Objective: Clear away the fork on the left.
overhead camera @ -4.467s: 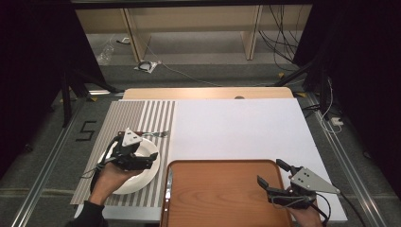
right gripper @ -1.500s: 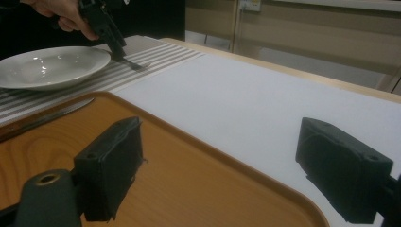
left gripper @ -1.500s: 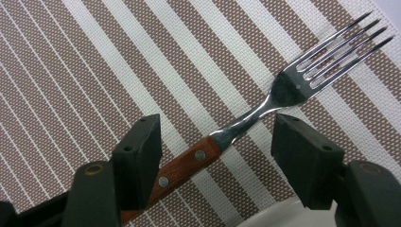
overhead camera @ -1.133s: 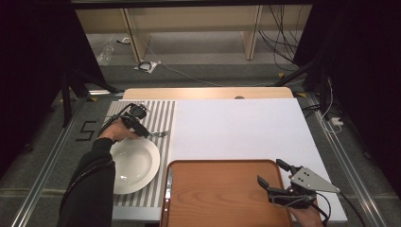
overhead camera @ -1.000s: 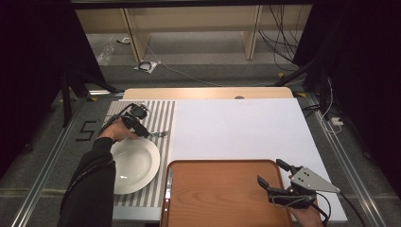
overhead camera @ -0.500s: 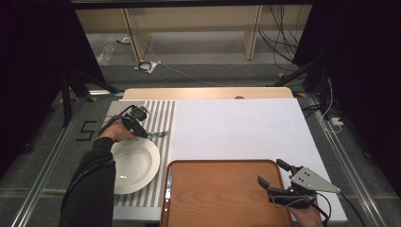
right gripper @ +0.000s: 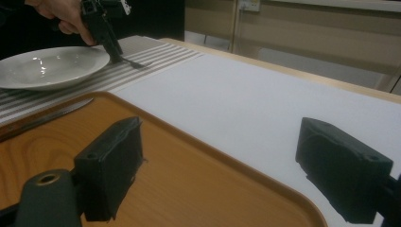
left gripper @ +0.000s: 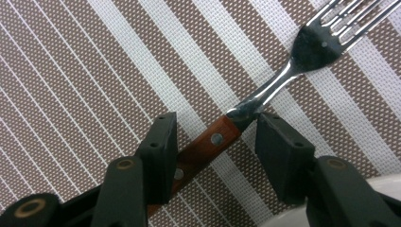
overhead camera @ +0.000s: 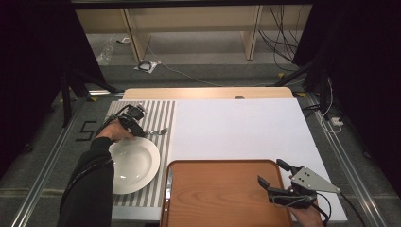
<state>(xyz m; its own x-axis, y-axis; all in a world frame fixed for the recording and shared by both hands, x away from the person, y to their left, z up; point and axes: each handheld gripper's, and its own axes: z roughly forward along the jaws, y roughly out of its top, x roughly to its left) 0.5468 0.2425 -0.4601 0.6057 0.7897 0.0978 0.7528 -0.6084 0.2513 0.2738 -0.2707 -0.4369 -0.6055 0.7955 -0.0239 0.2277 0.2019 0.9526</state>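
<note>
Broad white table top (overhead camera: 241,127), pale wooden edge at the far side. Rectangular brown wooden tray (overhead camera: 222,194) with rounded corners at the near edge, right of centre; bare wood inside. Brown-and-white striped woven placemat (overhead camera: 161,111) covers the table's left end. Round white shallow ceramic plate (overhead camera: 135,163) sits on the mat's near half, just left of the tray. A knife with a wooden handle and steel blade (overhead camera: 168,182) lies on the tray's left rim, beside the plate. Left gripper (overhead camera: 137,126), held by a hand in a dark sleeve, points down onto the mat just beyond the plate's far rim. In the left gripper view it (left gripper: 215,142) straddles the fork with a brown riveted wooden handle and steel head (left gripper: 265,94): the fork lies flat on the stripes, handle running down between the jaws, tines pointing away. Jaws about half open and have just been closing; the left pad looks against the handle's side, the right pad stands clear of the steel neck, so no grip. Right gripper (overhead camera: 276,176) hovers over the tray's near right corner, grey three-cornered plate on top; in the right gripper view (right gripper: 222,165) its jaws stand wide apart with nothing between them.
</note>
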